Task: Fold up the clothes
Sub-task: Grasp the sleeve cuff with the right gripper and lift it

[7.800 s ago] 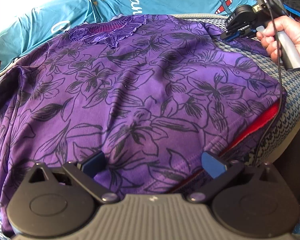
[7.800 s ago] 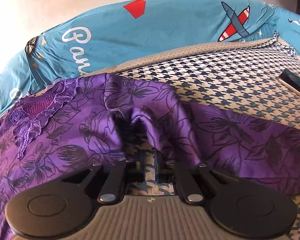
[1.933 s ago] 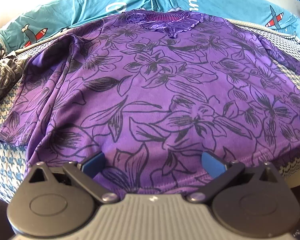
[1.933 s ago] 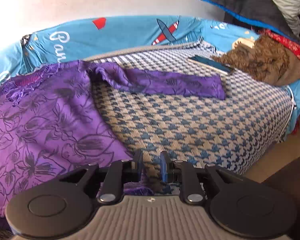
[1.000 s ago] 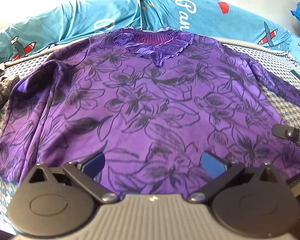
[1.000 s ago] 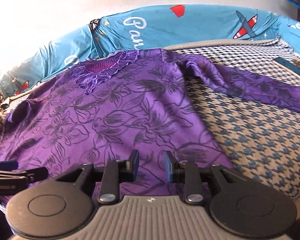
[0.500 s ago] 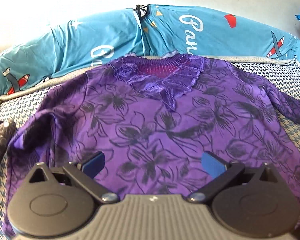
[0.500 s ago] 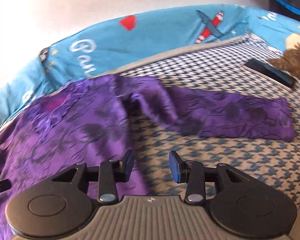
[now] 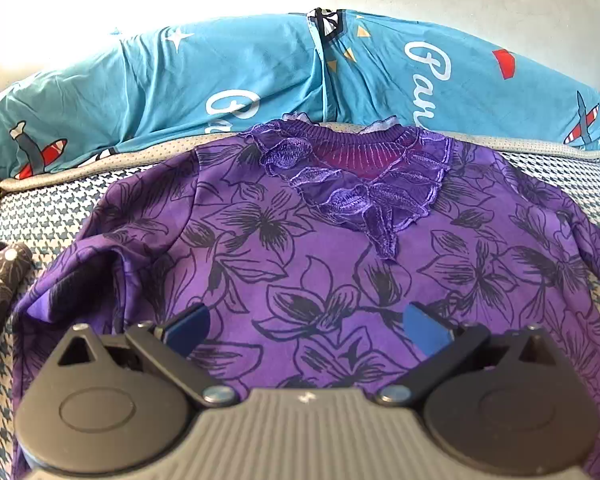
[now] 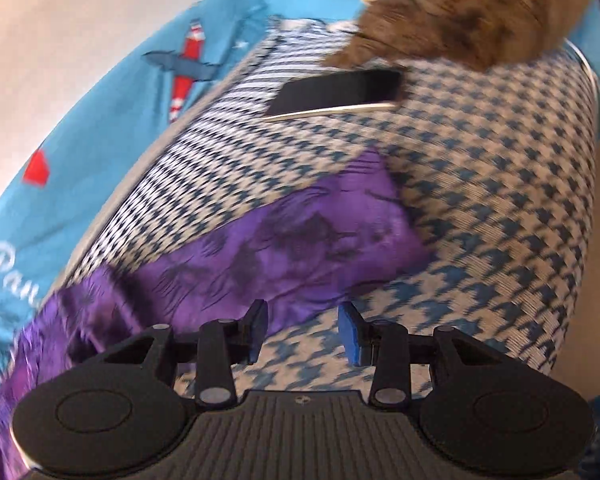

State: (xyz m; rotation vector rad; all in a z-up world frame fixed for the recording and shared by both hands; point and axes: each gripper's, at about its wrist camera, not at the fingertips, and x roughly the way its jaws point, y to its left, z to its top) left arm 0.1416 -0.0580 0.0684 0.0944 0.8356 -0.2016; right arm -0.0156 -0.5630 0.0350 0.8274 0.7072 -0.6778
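The purple floral long-sleeved top (image 9: 320,264) lies flat, lace neckline toward the blue printed pillows (image 9: 228,76). Only the right view shows its sleeve stretched toward a black phone (image 10: 336,92). Left gripper (image 9: 306,330) and right gripper (image 10: 303,332) are both spread, empty; the right's jaws have just been opening.

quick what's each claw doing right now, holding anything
Left claw: open wide above the purple floral top, holding nothing.
Right claw: partly open, empty, beside that top's sleeve.
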